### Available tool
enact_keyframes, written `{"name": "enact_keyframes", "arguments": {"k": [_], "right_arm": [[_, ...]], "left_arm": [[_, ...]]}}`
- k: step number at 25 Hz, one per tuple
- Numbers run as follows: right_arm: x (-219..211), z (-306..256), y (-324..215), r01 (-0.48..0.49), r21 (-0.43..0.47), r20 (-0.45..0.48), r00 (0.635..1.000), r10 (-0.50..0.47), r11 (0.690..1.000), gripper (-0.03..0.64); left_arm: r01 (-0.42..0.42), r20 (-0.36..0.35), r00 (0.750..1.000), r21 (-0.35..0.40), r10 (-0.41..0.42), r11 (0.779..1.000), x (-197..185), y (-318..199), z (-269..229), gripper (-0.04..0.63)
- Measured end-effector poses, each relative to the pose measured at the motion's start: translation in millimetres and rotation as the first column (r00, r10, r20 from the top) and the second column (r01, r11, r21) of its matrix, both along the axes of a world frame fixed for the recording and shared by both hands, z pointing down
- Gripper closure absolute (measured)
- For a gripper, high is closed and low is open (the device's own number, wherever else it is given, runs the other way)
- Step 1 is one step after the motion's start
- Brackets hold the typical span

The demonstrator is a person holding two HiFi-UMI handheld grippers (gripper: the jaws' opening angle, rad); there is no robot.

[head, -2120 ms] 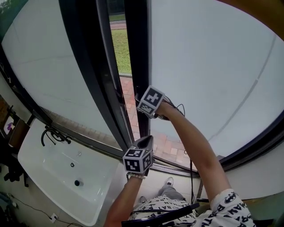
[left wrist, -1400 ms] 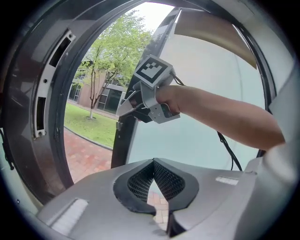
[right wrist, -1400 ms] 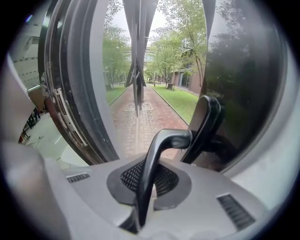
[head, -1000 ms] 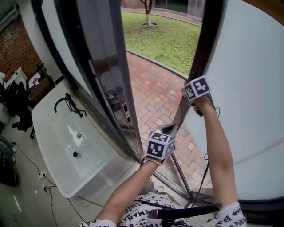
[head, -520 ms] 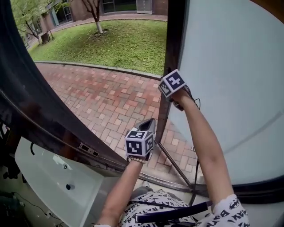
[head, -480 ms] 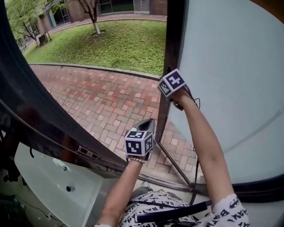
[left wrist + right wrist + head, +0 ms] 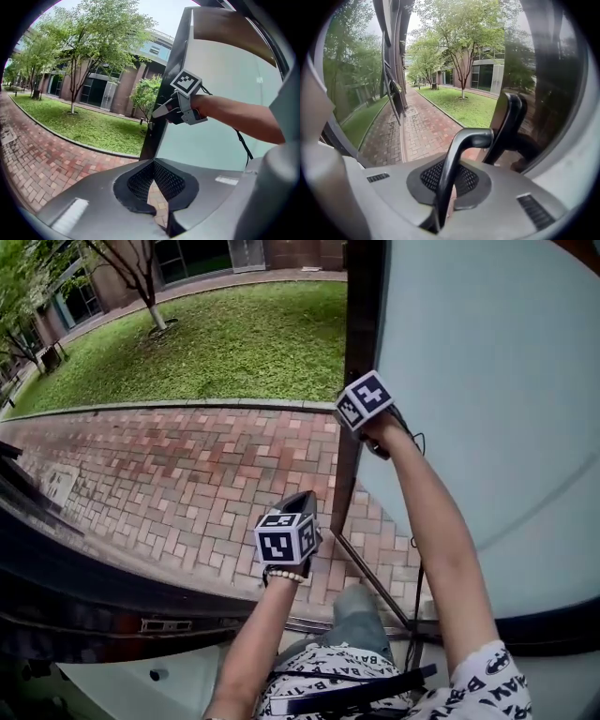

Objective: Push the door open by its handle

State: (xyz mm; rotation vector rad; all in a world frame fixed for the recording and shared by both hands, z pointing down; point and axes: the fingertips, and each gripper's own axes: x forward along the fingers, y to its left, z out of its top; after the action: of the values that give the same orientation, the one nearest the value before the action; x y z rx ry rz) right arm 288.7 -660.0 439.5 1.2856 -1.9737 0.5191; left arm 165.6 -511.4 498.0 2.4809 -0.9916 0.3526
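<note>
The door [image 7: 469,381] is a frosted pale panel in a dark frame [image 7: 356,315], swung wide open at the right of the head view. My right gripper [image 7: 352,424] is at that frame's edge, shut on the black lever handle [image 7: 461,150], which runs up between its jaws in the right gripper view. The left gripper view shows the right gripper [image 7: 161,110] against the door's dark edge [image 7: 157,131]. My left gripper [image 7: 302,501] hangs lower in the doorway over the paving, apart from the door, jaws together with nothing in them [image 7: 153,164].
Red brick paving [image 7: 187,474] and a lawn [image 7: 244,334] with trees lie beyond the threshold. The other dark door leaf [image 7: 94,596] runs along the lower left, above a white sink [image 7: 122,690]. A thin metal stay [image 7: 375,582] slants below the door.
The door has swung further outward with the right gripper on its handle. Both grippers moved forward through the doorway, and more paving and lawn now show.
</note>
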Motion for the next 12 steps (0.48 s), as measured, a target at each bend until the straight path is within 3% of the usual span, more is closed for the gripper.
{"name": "enact_keyframes", "arguments": {"k": [7,12], "right_arm": [[86.9,-5.2,-28.4,-0.084,0.01,0.009,0.996,0.084,0.996,0.603],[160.4,-5.8,-37.2,-0.191,0.012,-0.012,0.982,0.191,0.982,0.603]], "left_arm": [[0.005,-0.004,1.0,-0.001,-0.005,1.0,40.9,-56.5,17.9,0.609],[-0.034,-0.009,0.999,-0.022,0.034,0.999,90.9,-84.3,38.0,0.608]]}}
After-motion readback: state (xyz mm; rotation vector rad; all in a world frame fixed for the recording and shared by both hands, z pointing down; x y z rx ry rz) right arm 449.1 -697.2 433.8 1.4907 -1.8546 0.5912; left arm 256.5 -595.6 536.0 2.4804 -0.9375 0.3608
